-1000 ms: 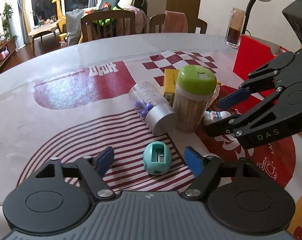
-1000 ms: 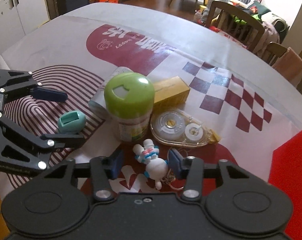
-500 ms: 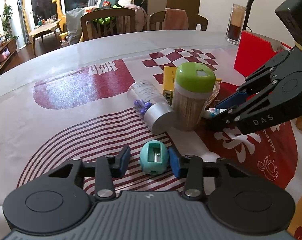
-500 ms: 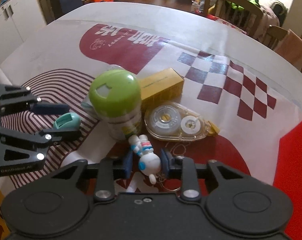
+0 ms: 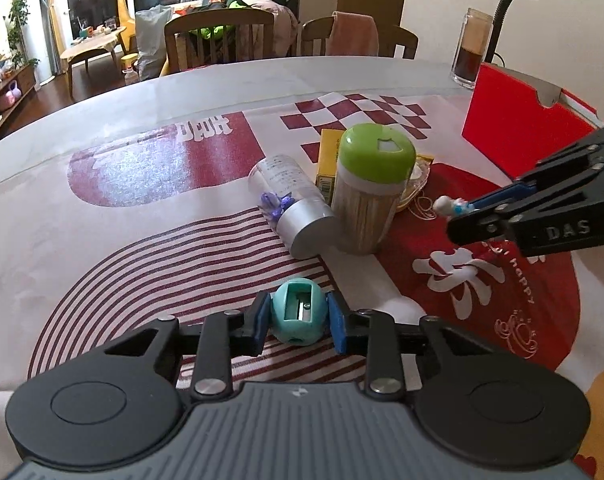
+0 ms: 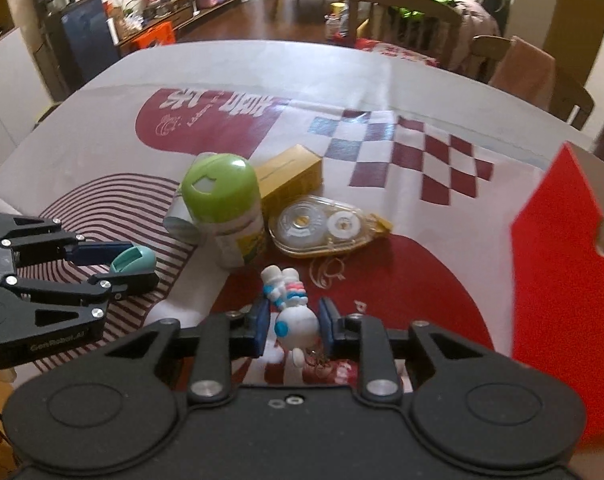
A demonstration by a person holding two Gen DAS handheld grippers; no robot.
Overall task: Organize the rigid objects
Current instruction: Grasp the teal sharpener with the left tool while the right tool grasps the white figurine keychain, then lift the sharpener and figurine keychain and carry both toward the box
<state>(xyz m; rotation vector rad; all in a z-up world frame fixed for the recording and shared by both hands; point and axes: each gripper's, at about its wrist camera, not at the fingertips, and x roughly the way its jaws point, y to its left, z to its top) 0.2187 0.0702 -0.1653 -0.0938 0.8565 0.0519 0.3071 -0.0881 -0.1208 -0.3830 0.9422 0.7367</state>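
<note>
A teal egg-shaped pencil sharpener (image 5: 298, 322) sits on the striped patch of the printed tablecloth (image 5: 142, 208). My left gripper (image 5: 299, 312) is closing on it, both blue pads touching its sides. In the right wrist view the same gripper (image 6: 140, 264) and sharpener (image 6: 136, 259) show at the left. A small white toy figure (image 6: 292, 308) with blue and pink stripes is gripped at its round head by my right gripper (image 6: 294, 320), whose jaws are still closing. In the left wrist view the figure (image 5: 447, 205) hangs clear of the cloth in the right gripper (image 5: 461, 216).
A green-lidded toothpick jar (image 5: 371, 192) stands mid-table, with a clear silver-capped tube (image 5: 290, 204) lying beside it. Behind are a yellow box (image 6: 290, 176) and a correction tape dispenser (image 6: 325, 228). A red box (image 6: 561, 280) stands at the right, a glass (image 5: 471, 52) behind it.
Both grippers went from open to shut, the left on the sharpener, the right on the toy figure. The right gripper then lifted the figure off the cloth and rolled.
</note>
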